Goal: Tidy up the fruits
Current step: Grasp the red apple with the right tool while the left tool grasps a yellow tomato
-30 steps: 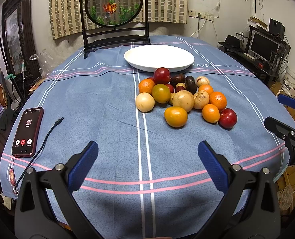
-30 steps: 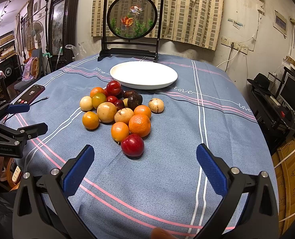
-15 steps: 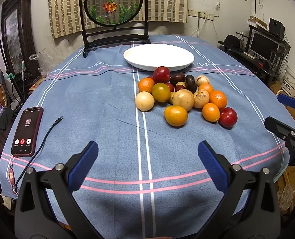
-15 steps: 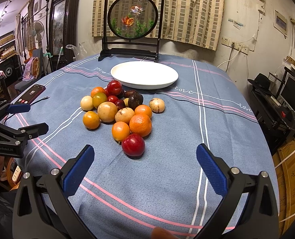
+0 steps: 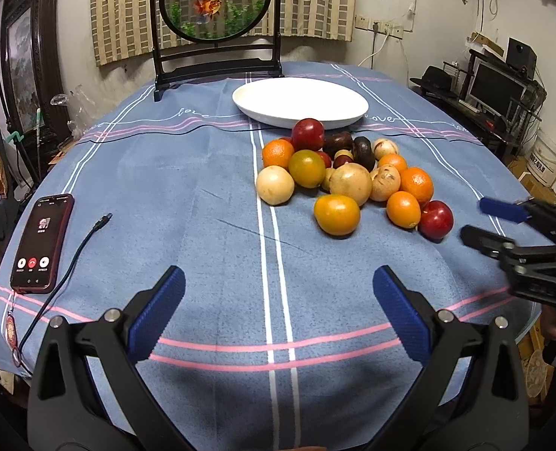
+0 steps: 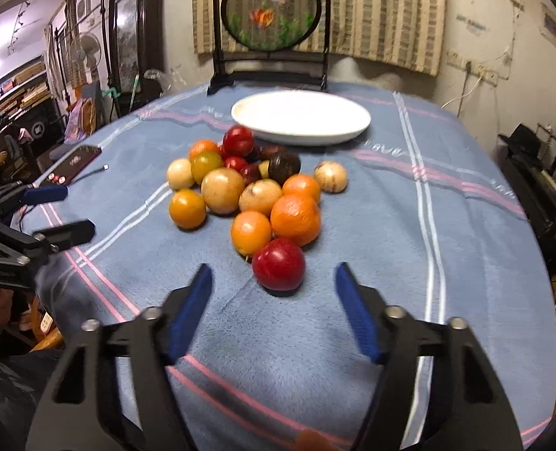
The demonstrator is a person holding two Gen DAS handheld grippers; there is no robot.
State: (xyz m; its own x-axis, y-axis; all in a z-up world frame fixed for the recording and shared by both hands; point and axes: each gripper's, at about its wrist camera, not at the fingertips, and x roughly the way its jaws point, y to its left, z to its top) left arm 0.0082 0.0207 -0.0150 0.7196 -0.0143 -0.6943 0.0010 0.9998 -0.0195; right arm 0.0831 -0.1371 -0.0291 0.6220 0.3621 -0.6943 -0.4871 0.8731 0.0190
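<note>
A pile of fruit (image 5: 347, 180) lies on the blue cloth: oranges, yellow and pale round fruits, dark ones and red apples. Behind it stands an empty white plate (image 5: 300, 99) (image 6: 300, 112). The nearest red apple (image 6: 278, 265) (image 5: 435, 220) sits at the pile's near right edge. My right gripper (image 6: 273, 274) (image 5: 475, 220) is low over the cloth, its jaws closing. The apple lies just ahead of its blue fingertips, untouched. My left gripper (image 5: 278, 278) (image 6: 77, 212) stands open and holds nothing, well short of the pile.
A phone (image 5: 41, 242) with a lit screen and a black cable (image 5: 79, 248) lie at the table's left edge. A round goldfish screen on a dark stand (image 5: 216, 3) rises behind the plate. Shelves and monitors stand off the right side.
My right gripper has dropped and moved forward up to the red apple, and its jaws have narrowed. The left gripper and the fruit have stayed put.
</note>
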